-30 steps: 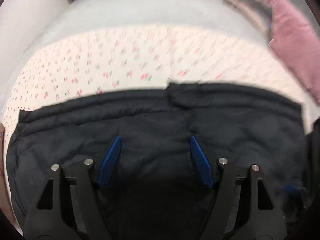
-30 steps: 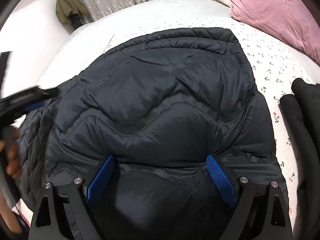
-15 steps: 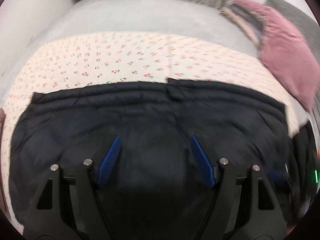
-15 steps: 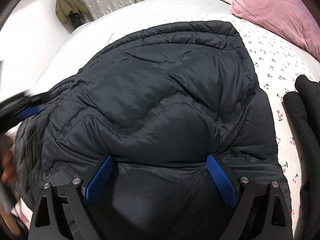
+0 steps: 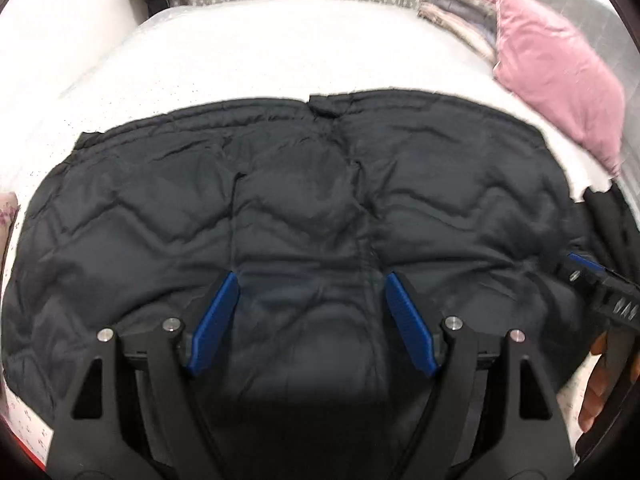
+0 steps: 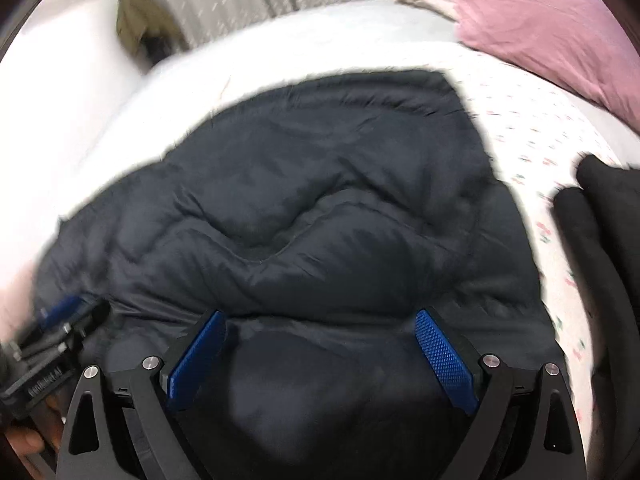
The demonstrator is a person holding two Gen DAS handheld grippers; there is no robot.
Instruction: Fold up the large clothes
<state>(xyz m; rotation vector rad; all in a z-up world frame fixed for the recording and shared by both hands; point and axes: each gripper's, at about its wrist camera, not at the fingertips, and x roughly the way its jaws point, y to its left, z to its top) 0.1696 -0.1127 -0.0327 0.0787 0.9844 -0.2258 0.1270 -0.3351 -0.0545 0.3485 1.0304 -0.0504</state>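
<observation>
Left tool (image 5: pixel 312 320) pulls back, jaws just widening, empty; right tool (image 6: pixel 320 354) wide, empty; puffer jacket (image 5: pixel 320 208) half-folded on bed (image 5: pixel 280 48), more folds left.

Dark quilted jacket (image 5: pixel 304 216) spread on the bed

I see it lying flat, broad and puffy, wavy stitch lines across it; its straight hem runs along the far side; one creased bulge sits mid-panel.
</observation>
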